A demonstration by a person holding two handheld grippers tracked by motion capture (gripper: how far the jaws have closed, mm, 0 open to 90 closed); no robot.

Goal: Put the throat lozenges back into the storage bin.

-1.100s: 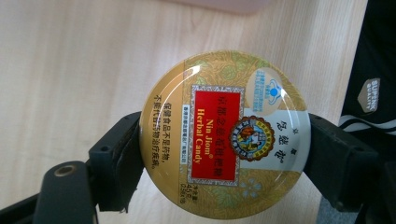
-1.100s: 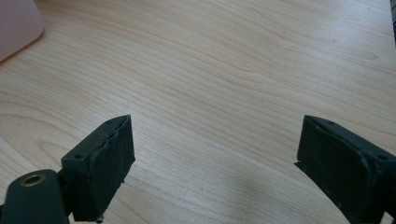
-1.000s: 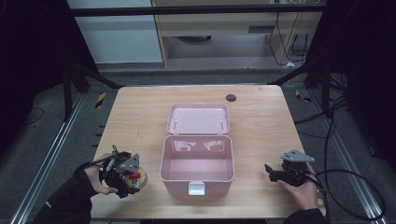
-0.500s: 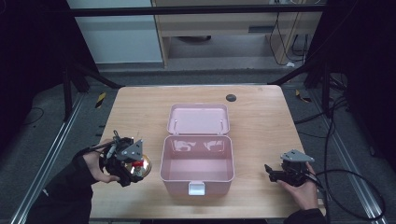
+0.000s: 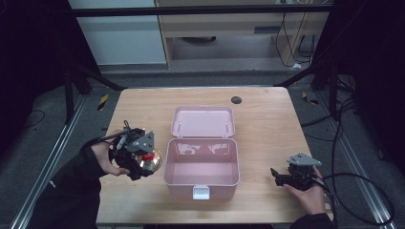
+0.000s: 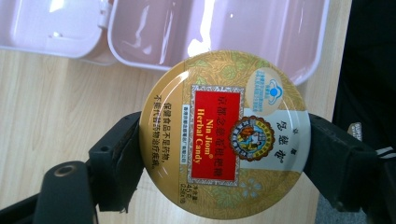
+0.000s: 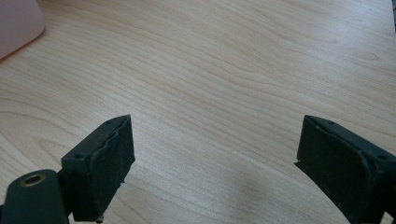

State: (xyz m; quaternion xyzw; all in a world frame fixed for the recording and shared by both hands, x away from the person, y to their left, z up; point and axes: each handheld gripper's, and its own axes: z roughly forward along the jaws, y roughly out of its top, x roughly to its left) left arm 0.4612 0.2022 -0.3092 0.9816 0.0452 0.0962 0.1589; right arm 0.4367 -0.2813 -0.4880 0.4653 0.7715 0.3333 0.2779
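- Between the two black jaws of the left gripper point(image 6: 224, 140) sits a round gold candy tin point(image 6: 224, 135), clamped at its rim on both sides, lid with its red label facing the camera.
- From above, the left gripper point(image 5: 143, 160) carries the candy tin point(image 5: 152, 161) over the wooden table point(image 5: 267, 114), just beside the left wall of the open pink box point(image 5: 201, 164).
- Behind the tin, the box's hollow base lies near, its lid folded back flat.
- Over at the right edge, the right gripper point(image 7: 212, 158) rests with its jaws spread wide over bare wood, well apart from the box; a hand point(image 5: 305, 193) holds it.
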